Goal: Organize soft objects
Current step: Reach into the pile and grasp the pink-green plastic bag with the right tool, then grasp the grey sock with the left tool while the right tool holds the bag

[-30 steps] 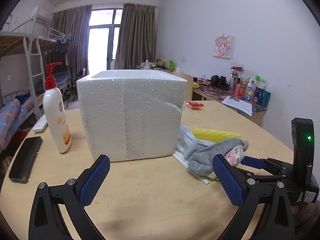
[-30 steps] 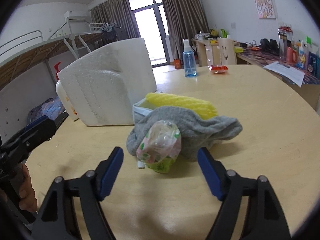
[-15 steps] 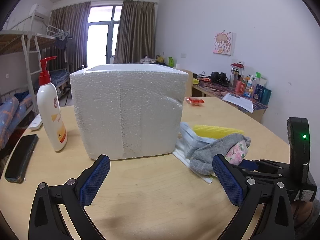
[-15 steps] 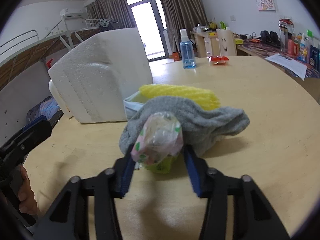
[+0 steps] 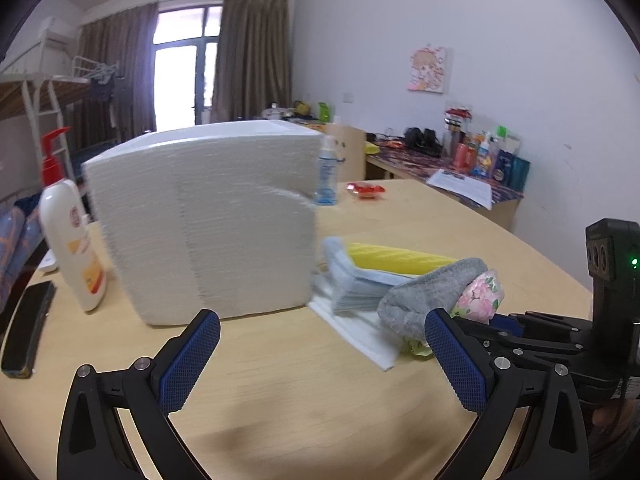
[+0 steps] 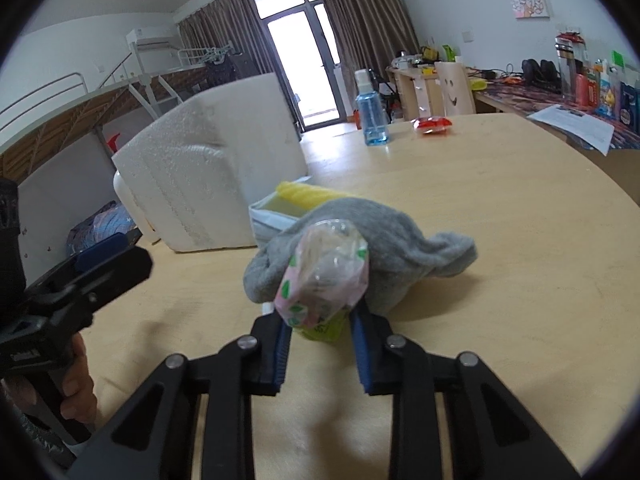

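step in hand: the right gripper [image 6: 320, 334] is pinching the floral tissue pack [image 6: 324, 280] at the front of the soft pile, so a lift looks like the next move (my judgement, not something seen).
doing it well: the pack is crinkly film over something squashy, so the squeeze is wanting to be firm but not crushing; lifting straight up and slowly should be letting the grey sock [image 6: 384, 236] slide off instead of coming along.
risk: the sock is draping over the pack's far end, and it is lying on the stack of face masks [image 5: 360, 280] and the yellow sponge [image 5: 396, 258], so a fast pull may be dragging the pile about.
right fingers: narrow, the blue pads [image 6: 282, 354] pressing both sides of the pack's lower half.
pack relative to the fingers: sitting between the tips, its top bulging above and forward of them, its bottom looking to be touching the table [image 6: 520, 240].
left gripper [image 5: 320, 358]: hanging wide apart, holding nothing, just above the table.
what is lying ahead of the left fingers: the white foam box [image 5: 208, 216] beyond the left finger, the soft pile just past the right finger.
likely destination: the foam box, beside the pile and nearly touching the masks; its opening is not showing, so i cannot tell.
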Tool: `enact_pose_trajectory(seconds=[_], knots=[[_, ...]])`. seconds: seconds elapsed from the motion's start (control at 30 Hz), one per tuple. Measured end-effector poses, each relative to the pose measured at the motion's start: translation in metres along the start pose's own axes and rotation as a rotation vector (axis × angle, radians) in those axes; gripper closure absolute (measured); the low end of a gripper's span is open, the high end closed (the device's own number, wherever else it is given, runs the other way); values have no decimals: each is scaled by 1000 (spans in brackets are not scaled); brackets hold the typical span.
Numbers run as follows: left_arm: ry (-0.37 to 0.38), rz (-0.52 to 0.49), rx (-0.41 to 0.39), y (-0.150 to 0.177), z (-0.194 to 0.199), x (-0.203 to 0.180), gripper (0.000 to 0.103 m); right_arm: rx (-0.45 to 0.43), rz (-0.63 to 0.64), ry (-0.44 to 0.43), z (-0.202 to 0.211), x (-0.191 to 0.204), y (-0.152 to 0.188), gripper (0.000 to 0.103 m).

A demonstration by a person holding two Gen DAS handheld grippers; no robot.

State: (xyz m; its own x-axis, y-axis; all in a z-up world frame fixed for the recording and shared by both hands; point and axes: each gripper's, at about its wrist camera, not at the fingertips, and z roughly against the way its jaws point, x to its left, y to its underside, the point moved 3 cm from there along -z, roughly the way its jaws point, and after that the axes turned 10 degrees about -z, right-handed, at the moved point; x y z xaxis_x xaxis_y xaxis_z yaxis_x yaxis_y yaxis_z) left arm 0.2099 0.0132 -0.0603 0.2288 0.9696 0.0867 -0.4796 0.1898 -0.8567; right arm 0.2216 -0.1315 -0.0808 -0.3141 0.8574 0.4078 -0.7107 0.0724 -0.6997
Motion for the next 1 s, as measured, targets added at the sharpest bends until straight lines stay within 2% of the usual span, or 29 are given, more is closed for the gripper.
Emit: enact_pose_trajectory(seconds=[0.13, 0.43, 1.0], knots=[[75, -40, 25, -4, -10, -22, 1, -5, -5, -2, 10, -10, 2, 71], [123, -82, 49, -10, -25, -61, 1, -46, -53, 12, 41, -38, 5, 71], [201, -156, 64, -15, -35, -128, 1, -181, -109, 43, 110, -73, 7, 71]])
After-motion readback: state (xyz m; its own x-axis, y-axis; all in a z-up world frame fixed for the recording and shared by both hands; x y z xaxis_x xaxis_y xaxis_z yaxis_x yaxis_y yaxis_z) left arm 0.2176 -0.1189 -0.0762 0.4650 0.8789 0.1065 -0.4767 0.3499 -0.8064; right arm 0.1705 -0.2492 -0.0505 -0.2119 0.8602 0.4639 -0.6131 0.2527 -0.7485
